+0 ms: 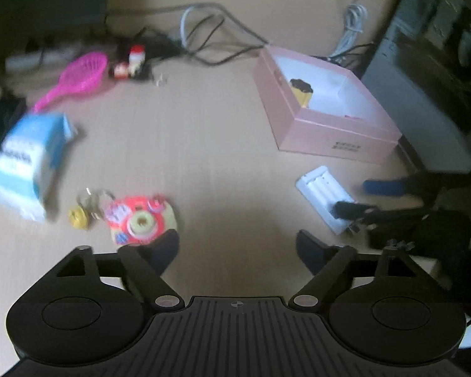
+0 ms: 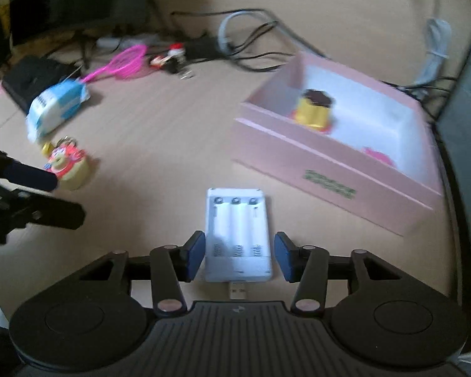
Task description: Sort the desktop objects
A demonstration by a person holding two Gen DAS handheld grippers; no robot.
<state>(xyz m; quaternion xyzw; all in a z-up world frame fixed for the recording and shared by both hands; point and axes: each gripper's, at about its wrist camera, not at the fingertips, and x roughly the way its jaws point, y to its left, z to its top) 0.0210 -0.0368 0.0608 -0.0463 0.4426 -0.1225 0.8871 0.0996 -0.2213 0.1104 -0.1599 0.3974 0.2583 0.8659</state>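
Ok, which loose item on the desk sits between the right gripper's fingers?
The white battery charger. It lies flat between the right gripper's open fingers; the toy camera sits far left.

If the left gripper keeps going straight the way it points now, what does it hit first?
Probably bare desk. The left gripper stands open with nothing between its fingers; the toy camera sits just left of that line and the pink box off to the right. Depth is unclear.

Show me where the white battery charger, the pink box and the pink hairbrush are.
white battery charger (image 2: 238, 235): right wrist view, on its middle battery slot.
pink box (image 2: 329, 169): right wrist view, on its near outer wall.
pink hairbrush (image 1: 81, 73): left wrist view, on its bristle head.
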